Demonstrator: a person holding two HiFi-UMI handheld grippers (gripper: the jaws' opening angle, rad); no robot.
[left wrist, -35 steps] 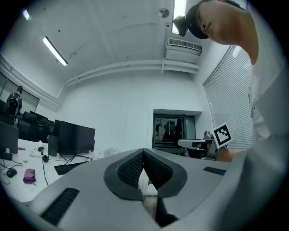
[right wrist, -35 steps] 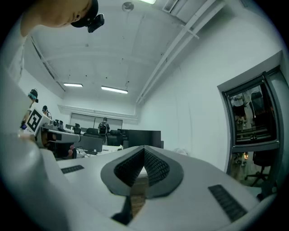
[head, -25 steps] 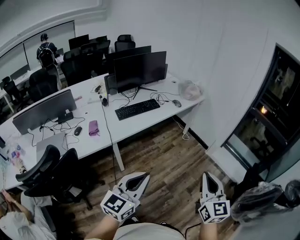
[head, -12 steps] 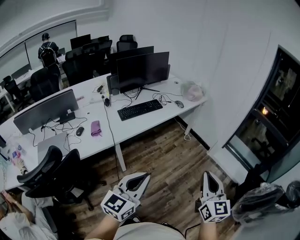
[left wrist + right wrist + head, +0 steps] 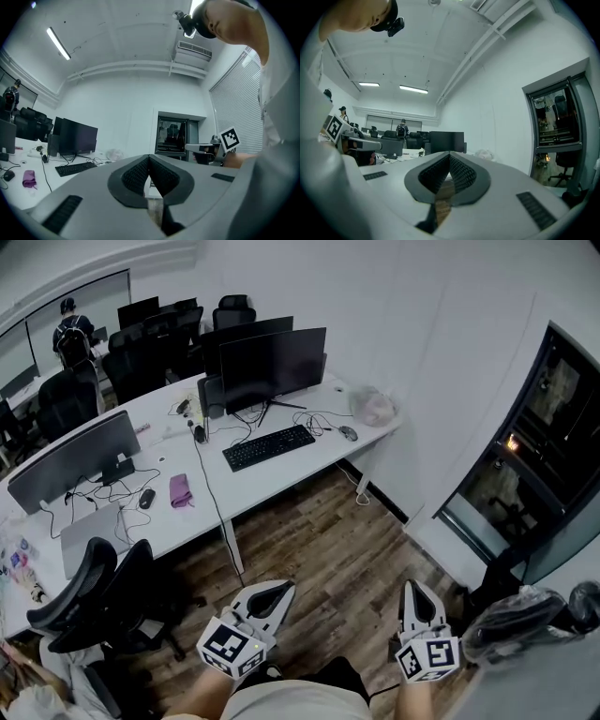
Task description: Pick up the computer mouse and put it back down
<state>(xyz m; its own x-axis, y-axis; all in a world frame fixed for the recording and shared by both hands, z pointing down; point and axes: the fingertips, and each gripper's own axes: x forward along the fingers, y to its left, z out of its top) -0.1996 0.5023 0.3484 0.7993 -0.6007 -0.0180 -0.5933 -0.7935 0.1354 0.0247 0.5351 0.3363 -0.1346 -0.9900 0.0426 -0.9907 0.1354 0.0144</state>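
A dark computer mouse (image 5: 349, 433) lies near the right end of the white desk (image 5: 281, 479), right of a black keyboard (image 5: 269, 446). A second dark mouse (image 5: 146, 498) lies further left, by a purple cloth (image 5: 178, 491). Both grippers hover over the wooden floor, far from the desk. My left gripper (image 5: 277, 592) is shut, its jaws meeting at the tips (image 5: 149, 157) with nothing between them. Shut and empty too is my right gripper (image 5: 413, 592), whose tips (image 5: 450, 153) point level toward the desk.
Dark monitors (image 5: 272, 367) stand on the desk, with a crumpled plastic bag (image 5: 373, 407) at its right end. A black office chair (image 5: 94, 592) stands at the lower left. A dark glass door (image 5: 525, 456) and a black bag (image 5: 525, 620) are at the right.
In the head view the desk has slid a little left and up. Both grippers stay at the bottom edge, shut as before.
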